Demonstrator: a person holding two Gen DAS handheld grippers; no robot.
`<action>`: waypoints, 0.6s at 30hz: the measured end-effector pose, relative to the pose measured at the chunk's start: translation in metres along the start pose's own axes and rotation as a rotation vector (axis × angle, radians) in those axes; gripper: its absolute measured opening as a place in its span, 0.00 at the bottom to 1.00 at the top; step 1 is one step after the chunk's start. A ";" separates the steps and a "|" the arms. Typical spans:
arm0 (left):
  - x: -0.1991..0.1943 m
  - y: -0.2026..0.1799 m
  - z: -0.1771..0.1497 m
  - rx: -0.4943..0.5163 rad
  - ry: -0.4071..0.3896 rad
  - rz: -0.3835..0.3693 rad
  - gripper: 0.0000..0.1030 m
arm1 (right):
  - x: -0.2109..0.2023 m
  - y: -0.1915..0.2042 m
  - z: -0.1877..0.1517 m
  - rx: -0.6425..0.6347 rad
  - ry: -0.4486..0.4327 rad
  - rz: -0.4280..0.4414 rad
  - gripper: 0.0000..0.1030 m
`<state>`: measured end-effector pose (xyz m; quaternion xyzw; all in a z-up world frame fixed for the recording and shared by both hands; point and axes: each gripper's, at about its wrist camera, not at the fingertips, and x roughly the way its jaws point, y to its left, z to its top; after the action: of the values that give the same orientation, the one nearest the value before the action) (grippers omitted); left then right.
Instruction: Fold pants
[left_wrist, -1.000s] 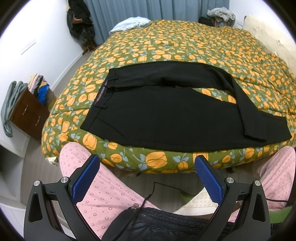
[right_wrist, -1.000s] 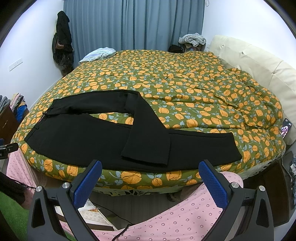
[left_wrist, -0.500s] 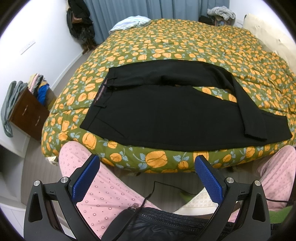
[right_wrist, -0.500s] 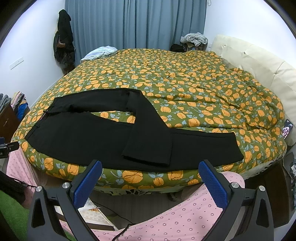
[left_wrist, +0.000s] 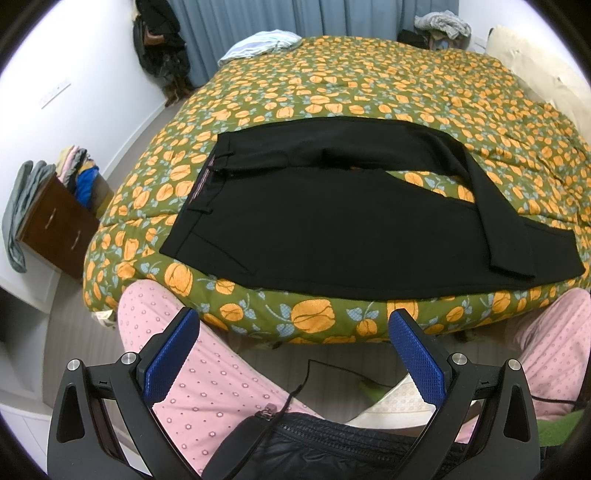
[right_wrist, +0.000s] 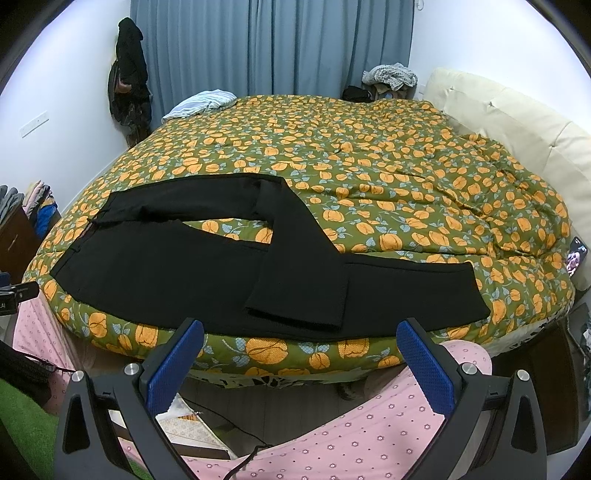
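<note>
Black pants (left_wrist: 332, 229) lie flat near the front edge of the bed, waistband to the left; they also show in the right wrist view (right_wrist: 177, 273). The far leg is bent and crosses over the near leg, its hem (right_wrist: 295, 314) near the bed's front edge. My left gripper (left_wrist: 293, 354) is open and empty, held off the bed in front of the pants' waist half. My right gripper (right_wrist: 299, 363) is open and empty, held off the bed in front of the crossed hem.
The bed has a green quilt with orange flowers (right_wrist: 388, 177). The person's knees in pink pyjamas (left_wrist: 207, 373) (right_wrist: 369, 435) are below the grippers. A wooden drawer unit (left_wrist: 55, 229) stands at left, a cream headboard (right_wrist: 517, 122) at right, a phone (right_wrist: 576, 254) at the bed's right edge.
Both grippers have drifted slightly, so the bed and pants sit a touch lower in the views. The pants have not moved and both grippers stay open.
</note>
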<state>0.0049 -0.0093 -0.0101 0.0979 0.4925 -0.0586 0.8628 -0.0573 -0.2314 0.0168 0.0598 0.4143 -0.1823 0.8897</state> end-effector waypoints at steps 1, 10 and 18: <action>0.000 0.000 0.000 0.000 0.000 0.000 0.99 | 0.000 0.001 0.000 0.000 0.001 0.001 1.00; 0.003 0.002 0.000 0.005 0.003 -0.001 0.99 | 0.002 0.001 -0.001 0.001 0.002 -0.001 1.00; 0.002 0.000 0.001 0.009 0.007 0.000 0.99 | 0.004 0.002 -0.002 0.001 0.004 0.002 1.00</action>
<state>0.0068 -0.0100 -0.0117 0.1022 0.4951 -0.0603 0.8607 -0.0562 -0.2303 0.0122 0.0609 0.4160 -0.1816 0.8890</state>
